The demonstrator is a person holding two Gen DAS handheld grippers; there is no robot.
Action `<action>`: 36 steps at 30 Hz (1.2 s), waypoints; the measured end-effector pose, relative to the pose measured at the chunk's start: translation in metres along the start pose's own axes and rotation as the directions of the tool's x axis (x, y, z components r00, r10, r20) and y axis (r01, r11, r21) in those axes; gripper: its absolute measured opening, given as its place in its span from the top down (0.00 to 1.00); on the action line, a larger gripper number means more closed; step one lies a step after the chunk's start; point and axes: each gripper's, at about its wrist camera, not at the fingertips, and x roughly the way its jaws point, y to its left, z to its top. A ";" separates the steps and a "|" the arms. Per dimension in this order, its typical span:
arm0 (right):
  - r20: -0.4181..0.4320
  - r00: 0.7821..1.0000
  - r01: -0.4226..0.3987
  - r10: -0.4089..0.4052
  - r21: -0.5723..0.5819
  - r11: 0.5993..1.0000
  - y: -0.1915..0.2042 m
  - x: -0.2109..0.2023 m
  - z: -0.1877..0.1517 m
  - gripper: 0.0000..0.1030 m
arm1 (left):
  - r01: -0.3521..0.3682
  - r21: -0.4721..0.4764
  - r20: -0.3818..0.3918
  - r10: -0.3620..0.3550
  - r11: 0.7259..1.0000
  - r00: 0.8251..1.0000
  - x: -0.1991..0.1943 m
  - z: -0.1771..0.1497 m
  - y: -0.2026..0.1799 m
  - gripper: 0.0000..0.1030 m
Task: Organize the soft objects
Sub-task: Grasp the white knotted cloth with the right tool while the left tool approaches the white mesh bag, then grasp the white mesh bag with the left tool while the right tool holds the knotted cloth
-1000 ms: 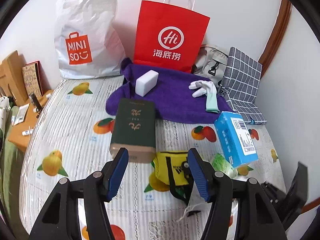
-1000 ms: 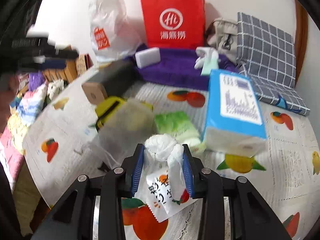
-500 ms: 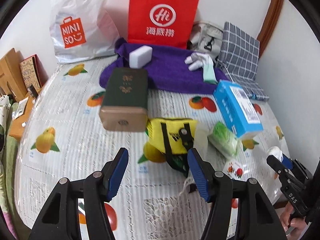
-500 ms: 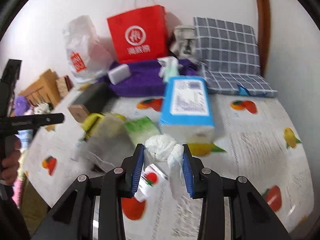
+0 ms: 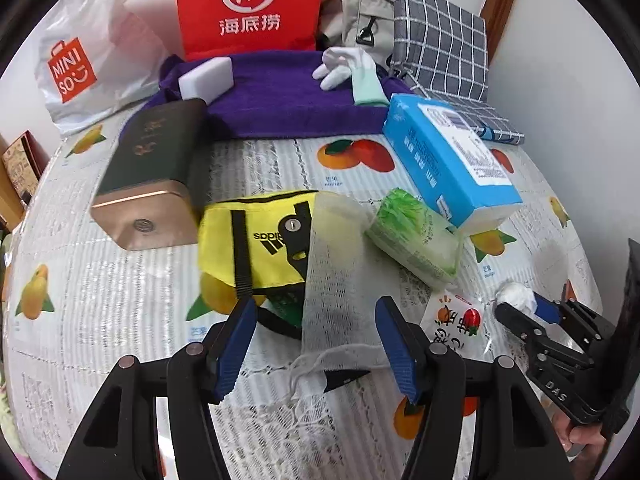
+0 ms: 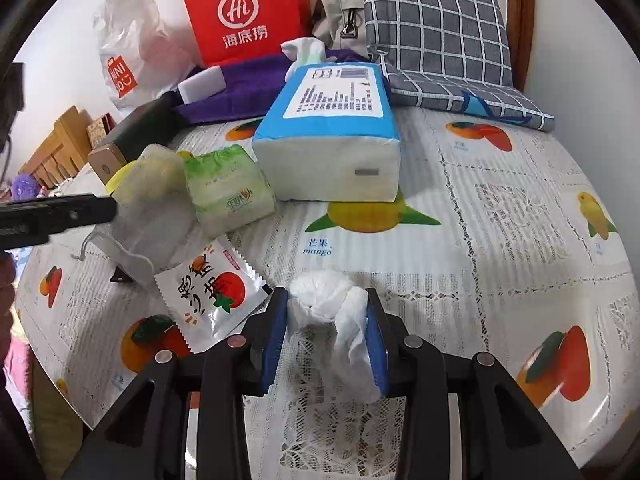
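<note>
Two grippers worked over a table w/ a white lace-pattern cloth (image 6: pixel 460 240) printed w/ mangoes and other fruit. Right gripper (image 6: pixel 326 334) had its blue-padded jaws clamped on a crumpled white tissue wad (image 6: pixel 324 304), at the near edge of the cloth; same wad showed in the left wrist view at far right (image 5: pixel 516 294). Left gripper (image 5: pixel 316 344) had its jaws wide apart, gripping nothing, hovering over a sheer white mesh pouch (image 5: pixel 340 280) that lay partly across a yellow adidas bag (image 5: pixel 260 236).

Just left of the tissue wad lay a white snack sachet (image 6: pixel 212 292) w/ a tomato print. Farther back: a green tissue pack (image 6: pixel 228 196) beside a big blue tissue pack (image 6: pixel 332 120), which sat approx. mid-table. A dark green box (image 5: pixel 156 152) w/ a gold end lay at left, touching the yellow bag's corner.

At the far side a purple towel (image 5: pixel 280 100) carried a white sponge block (image 5: pixel 206 78) and a white glove (image 5: pixel 340 68) w/ a pale green cuff. Behind it, against a white wall, stood a red Hi paper bag (image 5: pixel 248 8), a white Miniso plastic bag (image 5: pixel 80 64), a beige bag (image 6: pixel 340 16) and a grey checked cushion (image 6: pixel 436 28). Wooden trim (image 6: pixel 520 20) ran up the right corner. Wooden items at far left (image 6: pixel 56 144), possibly furniture; too blurred to tell.
</note>
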 end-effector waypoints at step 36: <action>0.000 1.000 0.022 -0.022 0.015 1.000 0.015 -0.006 0.002 0.64 | -0.056 -0.235 0.059 0.072 0.970 0.996 -0.049 -0.050 0.117 0.95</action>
